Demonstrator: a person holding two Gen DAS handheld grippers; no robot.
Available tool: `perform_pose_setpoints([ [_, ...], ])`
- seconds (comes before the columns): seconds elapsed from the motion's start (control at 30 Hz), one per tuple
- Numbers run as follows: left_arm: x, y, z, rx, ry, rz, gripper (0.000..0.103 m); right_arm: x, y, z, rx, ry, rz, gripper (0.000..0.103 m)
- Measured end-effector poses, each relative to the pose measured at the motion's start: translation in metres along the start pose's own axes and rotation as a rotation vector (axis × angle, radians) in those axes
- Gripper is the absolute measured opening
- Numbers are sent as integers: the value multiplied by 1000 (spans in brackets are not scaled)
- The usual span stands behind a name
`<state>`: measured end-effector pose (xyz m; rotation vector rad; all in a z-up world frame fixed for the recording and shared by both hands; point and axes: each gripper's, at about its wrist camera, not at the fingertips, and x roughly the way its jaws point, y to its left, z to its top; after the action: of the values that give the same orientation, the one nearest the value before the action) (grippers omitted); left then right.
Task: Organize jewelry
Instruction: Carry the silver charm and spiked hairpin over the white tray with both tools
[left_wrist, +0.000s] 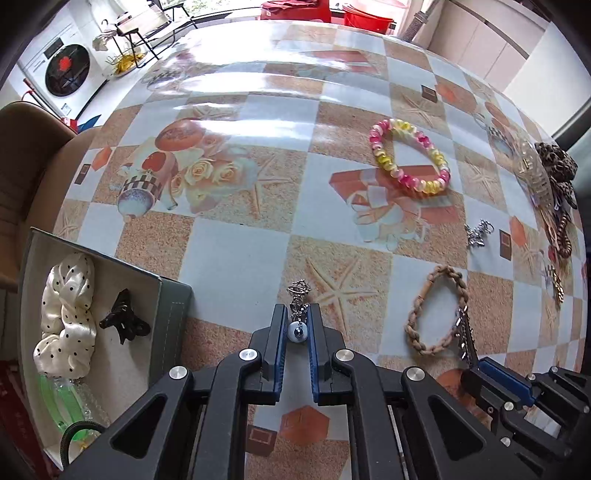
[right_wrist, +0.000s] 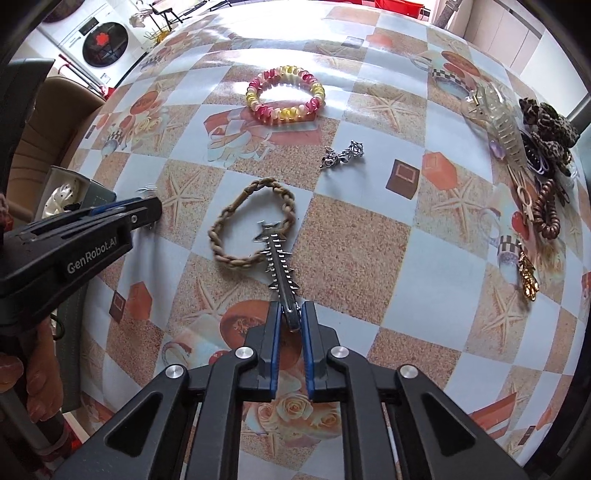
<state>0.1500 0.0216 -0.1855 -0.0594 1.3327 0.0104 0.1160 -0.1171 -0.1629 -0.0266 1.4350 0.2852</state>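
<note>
Charm (left_wrist: 298, 321) half-hidden in left gripper (left_wrist: 297, 314)

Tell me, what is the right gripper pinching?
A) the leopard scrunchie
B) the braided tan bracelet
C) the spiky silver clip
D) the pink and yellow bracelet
C: the right gripper is shut on the end of the spiky silver clip, which lies across the braided tan bracelet.

Both wrist cameras look steeply down along their fingers, close above the patterned tabletop (left_wrist: 236, 258). The left view sits nearer the box (left_wrist: 162, 325) at the left. Both share the braided bracelet (right_wrist: 251, 221) and pink-yellow bracelet (left_wrist: 410, 157).
</note>
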Motion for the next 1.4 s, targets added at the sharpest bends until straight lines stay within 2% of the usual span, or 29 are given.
perform_pose_setpoints([
  [0.17, -13, -1, -7, 9, -7, -40, 13, -13, -9, -3, 51, -14, 71, 11],
  [0.4, -48, -4, -32, 52, -36, -75, 13, -29, -16, -11, 125, -23, 129, 11],
  [0.67, -75, 6, -48, 86, -58, -129, 13, -45, -4, -18, 135, -23, 130, 11],
  [0.93, -103, 17, -70, 128, -83, -149, 13, -59, 9, -27, 155, -23, 136, 11],
  [1.4, -140, 60, -110, 115, -115, -173, 13, -77, 50, -43, 134, -17, 140, 11],
])
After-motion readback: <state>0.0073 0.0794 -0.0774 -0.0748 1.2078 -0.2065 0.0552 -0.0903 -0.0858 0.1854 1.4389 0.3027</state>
